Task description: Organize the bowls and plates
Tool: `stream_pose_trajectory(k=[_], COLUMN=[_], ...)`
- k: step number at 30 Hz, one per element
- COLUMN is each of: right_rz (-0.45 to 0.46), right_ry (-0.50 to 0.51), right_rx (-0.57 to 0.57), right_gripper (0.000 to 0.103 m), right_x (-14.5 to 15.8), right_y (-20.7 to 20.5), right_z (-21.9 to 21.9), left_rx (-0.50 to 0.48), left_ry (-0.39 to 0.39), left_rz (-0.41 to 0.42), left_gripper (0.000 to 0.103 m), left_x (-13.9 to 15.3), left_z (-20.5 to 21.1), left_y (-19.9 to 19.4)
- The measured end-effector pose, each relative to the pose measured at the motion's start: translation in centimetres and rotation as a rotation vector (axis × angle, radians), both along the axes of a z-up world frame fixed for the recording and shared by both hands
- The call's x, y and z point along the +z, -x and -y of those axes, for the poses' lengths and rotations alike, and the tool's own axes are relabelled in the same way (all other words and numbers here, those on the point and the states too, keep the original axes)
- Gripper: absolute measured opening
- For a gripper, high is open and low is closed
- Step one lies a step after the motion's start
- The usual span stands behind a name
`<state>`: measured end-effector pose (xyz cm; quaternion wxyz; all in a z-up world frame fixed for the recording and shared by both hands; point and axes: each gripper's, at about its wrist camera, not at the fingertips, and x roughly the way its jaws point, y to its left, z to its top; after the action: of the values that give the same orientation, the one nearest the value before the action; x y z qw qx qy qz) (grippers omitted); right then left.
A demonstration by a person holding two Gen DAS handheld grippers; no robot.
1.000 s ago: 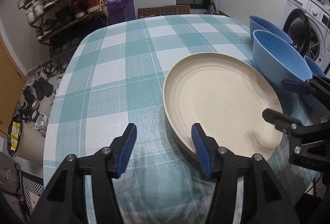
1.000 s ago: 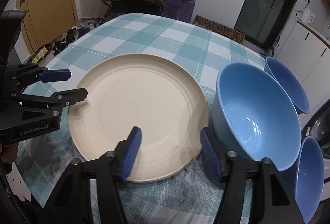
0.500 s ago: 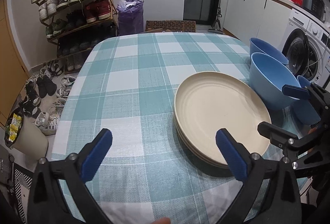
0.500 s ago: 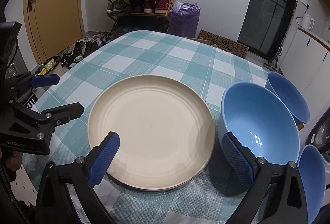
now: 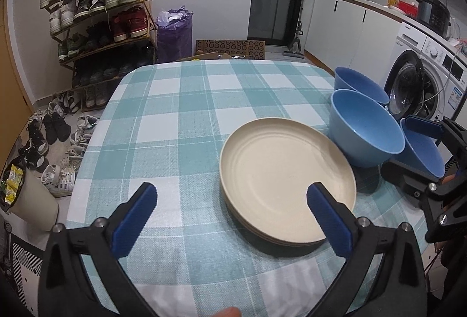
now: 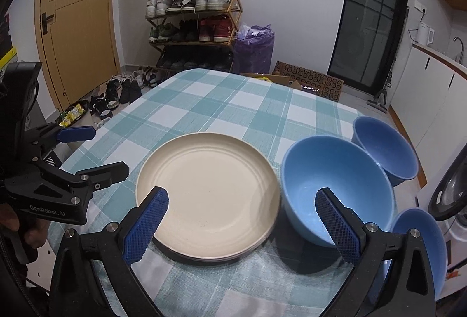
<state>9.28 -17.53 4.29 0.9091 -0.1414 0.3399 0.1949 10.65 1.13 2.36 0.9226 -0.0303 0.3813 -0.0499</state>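
Beyond the plates (image 6: 208, 194), only the right view shows a wooden door (image 6: 78, 24).

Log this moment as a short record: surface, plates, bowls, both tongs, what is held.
surface: table with a teal checked cloth
plates: cream plates in one stack, near the front edge
bowls: three blue bowls to the right of the stack, all separate: big bowl, far bowl, near bowl
left tongs: open, nothing between them
right tongs: open, nothing between them
held: nothing
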Motion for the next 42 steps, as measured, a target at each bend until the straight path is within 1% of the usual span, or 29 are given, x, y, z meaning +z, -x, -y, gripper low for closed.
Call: stream_pose_trajectory(k=[7,15,20,26,31,35,42], right_rz=[0.019,0.062,0.072,0.053,0.047,0.029,0.011], right_ry=[-0.029,-0.038,-0.05,-0.069,-0.067,-0.075,-0.102], right_rx=[-0.028,-0.102,-0.157,-0.217,-0.236,-0.248,-0.278], right_gripper=[0.102,0.102,0.102,0.102,0.102,0.102,0.102], right_x=[2.8,5.7,6.8,7.7,8.6,9.3,10.2], right_y=[0.5,0.5,0.1,-0.8,-1.2,-1.8,-3.5], right_z=[3.3,8.0,11.1,14.5,16.5,17.9,20.1], left_rx=[-0.024,-0.065,-0.093,-0.12,-0.14,-0.158,-0.192], left_ry=[0.041,0.039,0.03,0.032,0.03,0.044,0.028], left_rz=[0.02,0.048,0.063,0.073,0.089,0.089,0.083], left_gripper=[0.103,0.103,0.103,0.103,0.103,0.103,0.103], left_x=[1.5,3.0,3.9,4.9,6.2,7.1,7.8], left_z=[1.4,3.5,5.0,6.5,7.6,8.6,11.2], left_y=[-0.5,-1.6,-2.5,-3.4,-4.2,-5.1,-7.2])
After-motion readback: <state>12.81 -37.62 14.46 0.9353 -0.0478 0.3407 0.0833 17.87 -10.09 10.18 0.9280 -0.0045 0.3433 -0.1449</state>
